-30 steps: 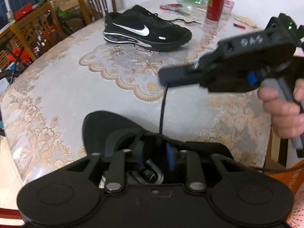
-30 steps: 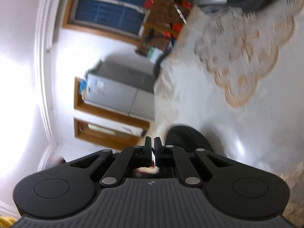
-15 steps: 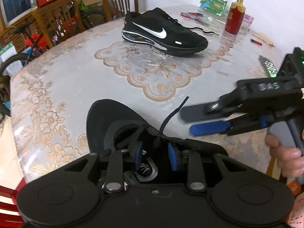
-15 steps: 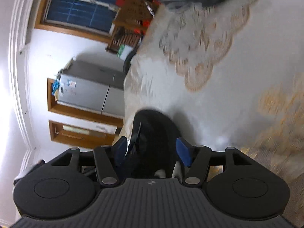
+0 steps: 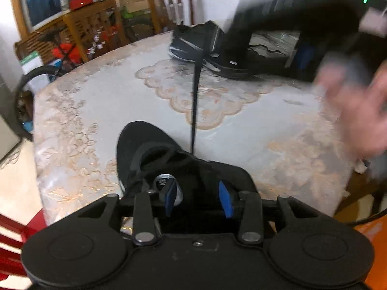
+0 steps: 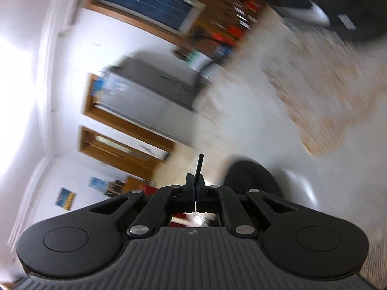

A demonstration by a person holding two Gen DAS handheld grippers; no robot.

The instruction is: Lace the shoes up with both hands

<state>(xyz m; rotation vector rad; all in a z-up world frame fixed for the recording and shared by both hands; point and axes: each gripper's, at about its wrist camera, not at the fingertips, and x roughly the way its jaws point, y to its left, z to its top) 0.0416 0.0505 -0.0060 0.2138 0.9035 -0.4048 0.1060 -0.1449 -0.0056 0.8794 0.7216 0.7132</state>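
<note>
A black shoe (image 5: 150,154) lies toe away from me at the near edge of the table (image 5: 96,101); its toe also shows in the right wrist view (image 6: 251,176). My left gripper (image 5: 197,195) is over the shoe's mouth, jaws opening, blue pads (image 5: 169,193) apart with the black upper between them. A black lace (image 5: 193,96) runs taut from the shoe up to my right gripper (image 5: 225,38), which is blurred. In its own view the right gripper (image 6: 195,188) is shut on the lace, whose tip (image 6: 200,166) sticks out past the fingers. A hand (image 5: 358,111) holds it.
A second black shoe (image 5: 193,46) with a white swoosh lies at the far side of the table, and also shows in the right wrist view (image 6: 338,17). Wooden chairs (image 5: 169,7) and clutter stand behind the table. A red chair (image 5: 14,229) is at lower left.
The right gripper opened, closed on the lace end and rose, pulling the lace taut. The left gripper's pads have spread wider and its view has swung.
</note>
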